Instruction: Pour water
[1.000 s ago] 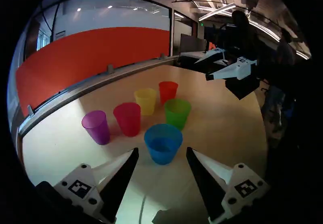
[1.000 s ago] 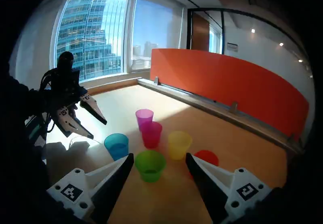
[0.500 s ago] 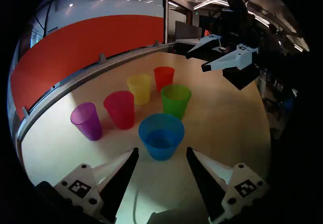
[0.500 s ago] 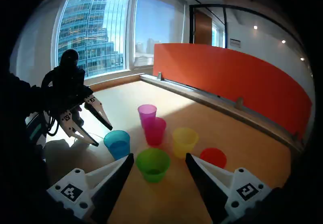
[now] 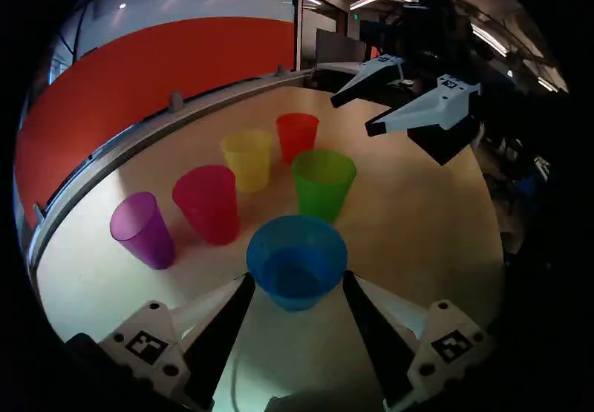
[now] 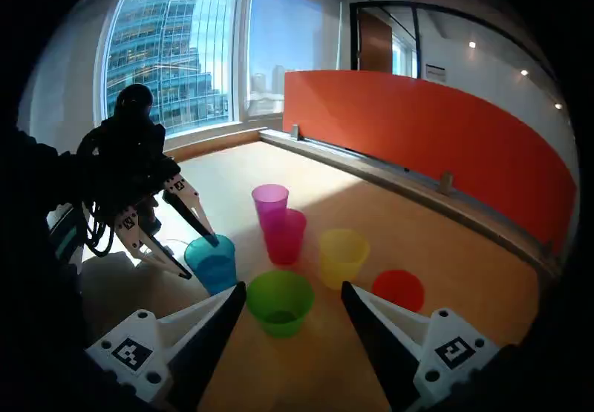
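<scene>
The left gripper (image 5: pixel 298 277), fingers wide, flanks a translucent blue plastic cup (image 5: pixel 297 252); the right gripper (image 6: pixel 293 287), fingers wide, faces a green plastic cup (image 6: pixel 281 304).

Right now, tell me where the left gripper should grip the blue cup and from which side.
Take the blue cup by its side wall just under the rim, straight on from the near side, where the open left gripper flanks it. It stands upright and narrows downward, so a high grip likely slips less; the green cup stands close behind.

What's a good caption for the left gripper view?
Left gripper, jaws open, on either side of the blue cup on the wooden table.
</scene>
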Demonstrator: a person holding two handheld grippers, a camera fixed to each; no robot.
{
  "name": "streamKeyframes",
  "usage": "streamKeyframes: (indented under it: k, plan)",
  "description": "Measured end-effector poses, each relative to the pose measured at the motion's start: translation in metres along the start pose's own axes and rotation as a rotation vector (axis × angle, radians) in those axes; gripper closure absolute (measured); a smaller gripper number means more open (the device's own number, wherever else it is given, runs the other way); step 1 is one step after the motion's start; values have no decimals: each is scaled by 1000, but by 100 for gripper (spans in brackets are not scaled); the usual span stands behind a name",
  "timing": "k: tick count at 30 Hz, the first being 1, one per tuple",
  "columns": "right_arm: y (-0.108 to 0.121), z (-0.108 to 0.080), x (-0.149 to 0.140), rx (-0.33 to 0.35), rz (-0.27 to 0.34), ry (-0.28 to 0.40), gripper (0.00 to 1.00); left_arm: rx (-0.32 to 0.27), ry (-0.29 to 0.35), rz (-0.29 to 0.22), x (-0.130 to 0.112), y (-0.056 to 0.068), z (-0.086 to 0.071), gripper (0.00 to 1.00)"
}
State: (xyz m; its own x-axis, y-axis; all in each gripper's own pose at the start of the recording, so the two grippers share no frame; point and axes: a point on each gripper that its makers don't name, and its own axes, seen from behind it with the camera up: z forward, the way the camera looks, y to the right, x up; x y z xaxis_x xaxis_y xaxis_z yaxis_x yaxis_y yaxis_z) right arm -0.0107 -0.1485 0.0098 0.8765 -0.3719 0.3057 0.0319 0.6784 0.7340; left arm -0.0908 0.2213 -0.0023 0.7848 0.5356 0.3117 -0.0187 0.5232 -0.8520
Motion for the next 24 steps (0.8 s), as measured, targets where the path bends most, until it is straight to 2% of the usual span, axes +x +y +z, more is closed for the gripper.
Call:
streamKeyframes:
  k: [15, 24]
  plan:
    - [-5, 14, -10, 24, 11, -33, 1, -18, 0, -10, 5, 0, 14, 13]
    - [-11, 20, -16, 39, 13, -50, 0, -12, -1, 8, 7, 0, 18, 13]
